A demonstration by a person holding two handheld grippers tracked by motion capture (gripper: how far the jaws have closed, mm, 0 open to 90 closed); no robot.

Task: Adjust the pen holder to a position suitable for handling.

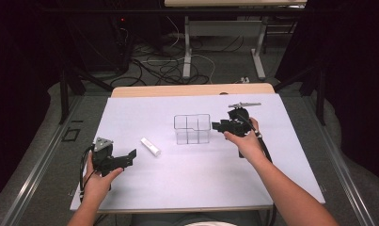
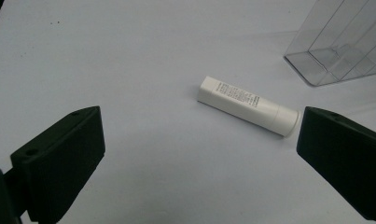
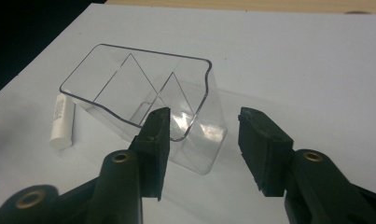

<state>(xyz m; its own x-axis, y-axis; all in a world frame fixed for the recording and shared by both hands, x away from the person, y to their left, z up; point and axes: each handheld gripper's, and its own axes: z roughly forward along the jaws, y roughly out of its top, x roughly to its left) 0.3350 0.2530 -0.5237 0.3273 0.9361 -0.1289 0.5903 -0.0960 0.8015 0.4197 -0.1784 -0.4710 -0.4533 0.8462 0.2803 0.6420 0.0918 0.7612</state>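
Observation:
A clear plastic organiser (image 1: 192, 129) with inner dividers stands upright near the middle of the white table. A white tube (image 1: 150, 146) lies flat to its left. My left gripper (image 1: 130, 155) rests low at the table's left and points at the tube. In the left gripper view its jaws stand wide apart, with the tube (image 2: 248, 105) lying just ahead of them and the organiser (image 2: 337, 46) beyond. My right gripper (image 1: 215, 126) is level with the organiser's right side. In the right gripper view its jaws (image 3: 204, 114) are apart around the organiser's (image 3: 139, 88) near corner, pads not pressing.
The white sheet (image 1: 177, 188) covers the table, with its wooden edge (image 1: 192, 89) showing at the back. Beyond it are another desk's legs (image 1: 187, 47) and cables on the floor. The tube (image 3: 62, 121) lies beyond the organiser's far left side in the right gripper view.

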